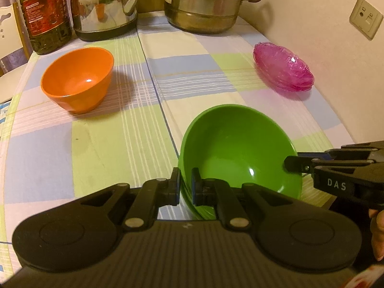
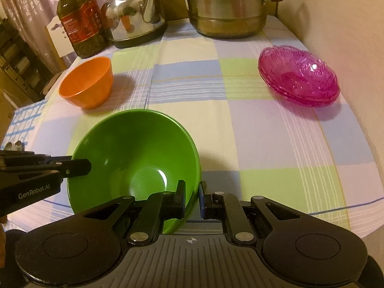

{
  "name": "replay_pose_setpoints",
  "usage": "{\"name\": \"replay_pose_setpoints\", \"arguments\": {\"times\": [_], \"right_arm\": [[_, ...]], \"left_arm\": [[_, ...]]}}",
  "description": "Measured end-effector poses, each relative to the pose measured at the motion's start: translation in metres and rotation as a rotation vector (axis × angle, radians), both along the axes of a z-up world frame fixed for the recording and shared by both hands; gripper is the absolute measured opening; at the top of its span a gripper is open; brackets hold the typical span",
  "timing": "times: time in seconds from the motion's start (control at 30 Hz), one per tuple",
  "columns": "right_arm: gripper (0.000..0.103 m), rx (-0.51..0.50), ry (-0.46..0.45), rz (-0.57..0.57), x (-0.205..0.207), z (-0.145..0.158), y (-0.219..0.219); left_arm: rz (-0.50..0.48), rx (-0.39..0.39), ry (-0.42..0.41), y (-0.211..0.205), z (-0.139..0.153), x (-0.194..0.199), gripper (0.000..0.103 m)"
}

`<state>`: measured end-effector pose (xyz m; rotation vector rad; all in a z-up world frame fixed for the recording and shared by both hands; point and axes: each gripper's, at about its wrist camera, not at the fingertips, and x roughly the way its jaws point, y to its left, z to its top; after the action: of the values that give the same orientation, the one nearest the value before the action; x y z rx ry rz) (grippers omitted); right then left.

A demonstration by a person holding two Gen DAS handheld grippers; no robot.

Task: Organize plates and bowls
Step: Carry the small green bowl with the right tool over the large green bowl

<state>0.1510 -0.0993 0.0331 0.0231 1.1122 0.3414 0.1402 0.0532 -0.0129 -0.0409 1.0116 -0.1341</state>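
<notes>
Green bowl [image 1: 237, 148] is clamped at opposite rims by left hand-held gripper [image 1: 185, 186] and right hand-held gripper [image 2: 192, 198], tilted over checked counter [image 1: 96, 144], probably for stacking into orange bowl [image 1: 76, 79].

- Steamer pot [image 2: 228, 12], 12 o'clock: top cut off by frame edge, both views.
- Oil bottle [image 1: 44, 14], 11 o'clock, left wrist view: neck cut off; label text too small to read.
- Green bowl [image 1: 240, 148]: near rim and underside hidden behind left gripper [image 1: 186, 184].
- Pink dishes [image 2: 300, 79], 2 o'clock: stack count unclear.
- Hand [image 1: 378, 235], 4 o'clock: mostly out of frame.
</notes>
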Motion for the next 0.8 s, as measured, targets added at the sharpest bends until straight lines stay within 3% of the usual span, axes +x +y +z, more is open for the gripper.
{"name": "replay_pose_setpoints", "arguments": {"times": [0.27, 0.6, 0.7, 0.8], "right_arm": [[0.011, -0.001, -0.005, 0.0, -0.001, -0.001, 0.0], [0.013, 0.025, -0.045, -0.046, 0.0, 0.011, -0.01], [0.016, 0.046, -0.051, -0.063, -0.001, 0.018, -0.014], [0.029, 0.068, -0.053, -0.081, -0.003, 0.023, -0.018]], "left_arm": [[0.007, -0.007, -0.004, 0.001, 0.0, 0.0, 0.008], [0.078, -0.041, -0.08, 0.013, 0.015, -0.006, 0.013], [0.09, -0.046, -0.088, 0.016, 0.02, -0.009, 0.013], [0.101, -0.05, -0.091, 0.017, 0.023, -0.013, 0.013]]}}
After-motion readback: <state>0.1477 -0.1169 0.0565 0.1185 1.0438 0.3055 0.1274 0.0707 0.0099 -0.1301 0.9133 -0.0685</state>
